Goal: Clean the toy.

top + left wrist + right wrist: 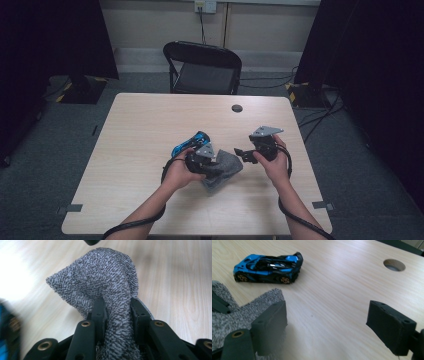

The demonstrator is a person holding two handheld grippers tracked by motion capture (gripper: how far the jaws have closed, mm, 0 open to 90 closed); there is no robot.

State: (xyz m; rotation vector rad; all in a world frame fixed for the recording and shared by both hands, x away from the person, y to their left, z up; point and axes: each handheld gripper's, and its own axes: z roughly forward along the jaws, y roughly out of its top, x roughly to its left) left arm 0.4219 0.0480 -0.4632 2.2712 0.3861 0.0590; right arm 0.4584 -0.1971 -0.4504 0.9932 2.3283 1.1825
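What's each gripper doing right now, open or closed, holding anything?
Left gripper: jaws closed on the grey cloth, a fold pinched between them.
Right gripper: jaws open, nothing between them, beside the cloth.

High view looks fwd/down on whole table (150, 125) from above; both gripper views sit low and close over its top, sharing grey towel (105, 280) w/ high view.

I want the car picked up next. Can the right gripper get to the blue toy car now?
Probably yes. The right gripper is open and holds nothing, and bare table lies between it and the blue toy car; the grey cloth sits off to the side.
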